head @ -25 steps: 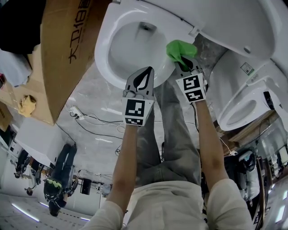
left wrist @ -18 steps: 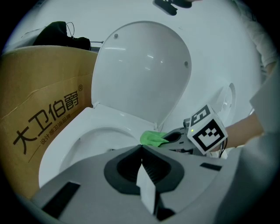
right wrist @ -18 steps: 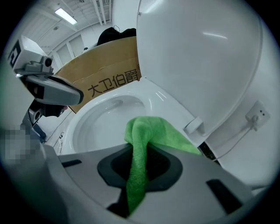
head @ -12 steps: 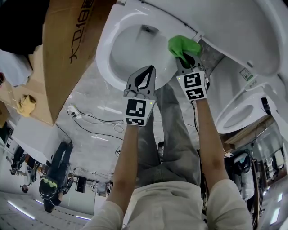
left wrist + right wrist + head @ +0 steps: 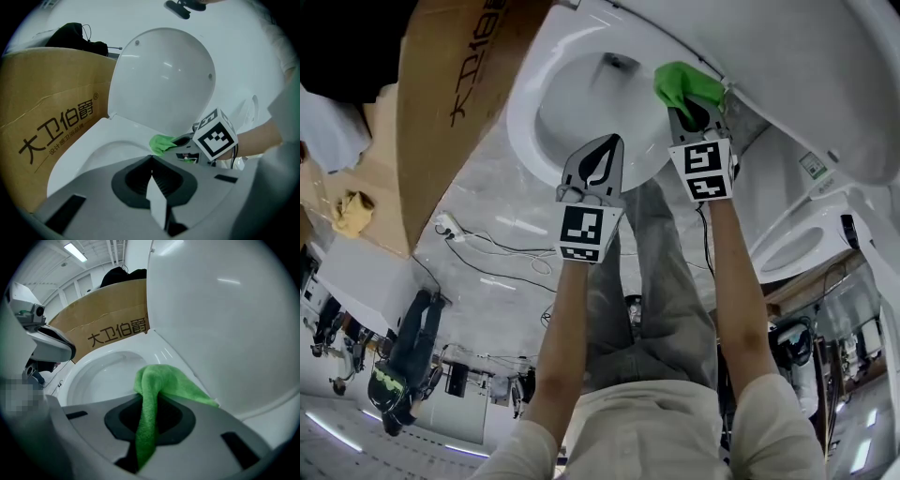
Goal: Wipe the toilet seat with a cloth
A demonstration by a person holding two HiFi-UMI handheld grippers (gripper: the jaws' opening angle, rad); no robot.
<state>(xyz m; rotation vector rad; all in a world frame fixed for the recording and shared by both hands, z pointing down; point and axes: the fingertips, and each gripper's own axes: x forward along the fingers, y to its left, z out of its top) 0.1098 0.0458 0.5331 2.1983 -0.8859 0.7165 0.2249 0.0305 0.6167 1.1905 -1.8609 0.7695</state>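
The white toilet seat (image 5: 530, 98) rings the bowl at the top of the head view, with its lid (image 5: 225, 310) raised behind. My right gripper (image 5: 692, 105) is shut on a green cloth (image 5: 682, 84), which lies pressed on the seat's right rear part near the lid hinge. In the right gripper view the green cloth (image 5: 161, 385) drapes from the jaws onto the seat rim (image 5: 159, 348). My left gripper (image 5: 598, 161) hovers shut and empty over the seat's near edge. From the left gripper view I see the cloth (image 5: 161, 143) and the right gripper's marker cube (image 5: 214, 136).
A brown cardboard box (image 5: 441, 103) stands close against the toilet's left side. A second white toilet (image 5: 806, 239) sits to the right. Cables (image 5: 487, 248) run over the marble floor, and a person stands far off at the lower left (image 5: 403, 361).
My right gripper has slid the green cloth farther back along the seat's right side toward the hinge. The left gripper has stayed put.
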